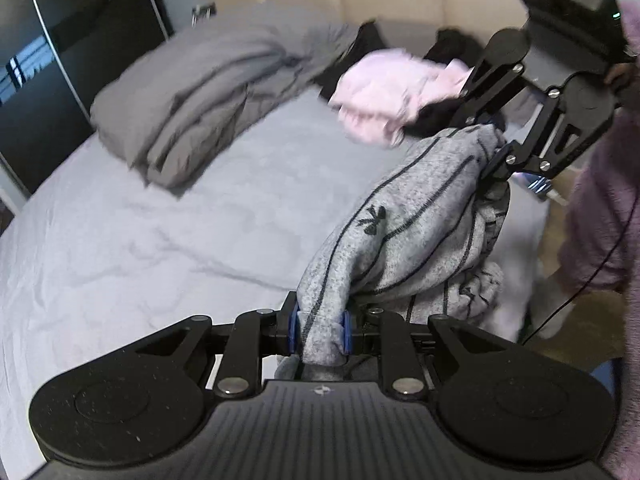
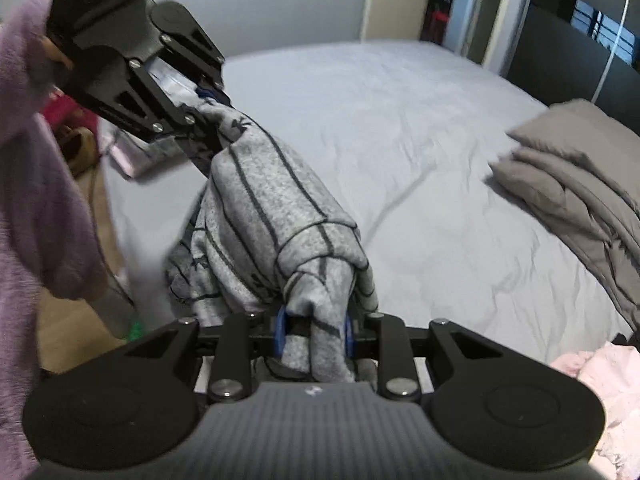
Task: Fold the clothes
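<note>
No readable words or numbers show in either view. The grey heathered, dark-striped knit garment (image 1: 404, 236) bears a small dark emblem, repeated across the fabric, too blurred to name. A tiny pale mark sits on each ribbed black camera housing (image 1: 320, 416), unreadable.

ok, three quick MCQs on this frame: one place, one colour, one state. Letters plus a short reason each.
1. Where does the folded grey duvet lie?
A. on the floor
B. on the bed with the pale blue-grey sheet
C. on a chair

2. What colour are the stripes on the heather-grey knit garment?
A. red
B. white
C. dark

3. What state is the garment in?
A. flat on the sheet
B. held up between both tools
C. hung on a hanger

Answers:
1 B, it sits on the sheet.
2 C, thin dark lines run along it.
3 B, the left tool and the right tool each pinch it.
</note>
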Action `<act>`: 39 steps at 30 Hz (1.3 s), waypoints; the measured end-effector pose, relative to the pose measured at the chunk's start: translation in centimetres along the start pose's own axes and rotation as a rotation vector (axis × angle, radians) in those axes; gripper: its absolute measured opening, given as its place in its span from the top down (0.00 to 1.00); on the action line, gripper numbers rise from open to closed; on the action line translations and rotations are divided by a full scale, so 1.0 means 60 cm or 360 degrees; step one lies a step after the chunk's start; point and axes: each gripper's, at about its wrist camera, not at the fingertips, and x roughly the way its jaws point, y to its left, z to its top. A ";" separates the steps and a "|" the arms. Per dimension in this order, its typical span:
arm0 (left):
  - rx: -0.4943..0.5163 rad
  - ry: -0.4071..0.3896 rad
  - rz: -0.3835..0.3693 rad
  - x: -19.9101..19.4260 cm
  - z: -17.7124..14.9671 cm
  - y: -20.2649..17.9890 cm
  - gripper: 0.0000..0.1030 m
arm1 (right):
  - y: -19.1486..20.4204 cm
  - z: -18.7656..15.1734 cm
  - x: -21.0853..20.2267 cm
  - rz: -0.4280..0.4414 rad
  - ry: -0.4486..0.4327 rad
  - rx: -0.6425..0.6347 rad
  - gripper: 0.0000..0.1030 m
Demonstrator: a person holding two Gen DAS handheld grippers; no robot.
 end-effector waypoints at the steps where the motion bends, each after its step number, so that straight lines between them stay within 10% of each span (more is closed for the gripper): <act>1: -0.0006 0.0025 0.0013 0.016 0.002 0.005 0.83 | -0.005 0.003 0.013 -0.0018 0.0014 0.0005 0.72; 12: -0.0187 0.0108 0.0239 0.135 0.018 0.084 0.73 | -0.074 0.032 0.112 -0.0175 0.0039 0.0094 0.69; 21: -0.0326 0.0107 0.0351 0.150 0.018 0.120 0.71 | -0.085 0.036 0.136 -0.0439 0.0008 0.0094 0.47; 39: -0.0419 0.0194 0.0021 0.174 0.020 0.044 0.71 | -0.066 -0.030 0.184 -0.0055 -0.0032 0.0623 0.45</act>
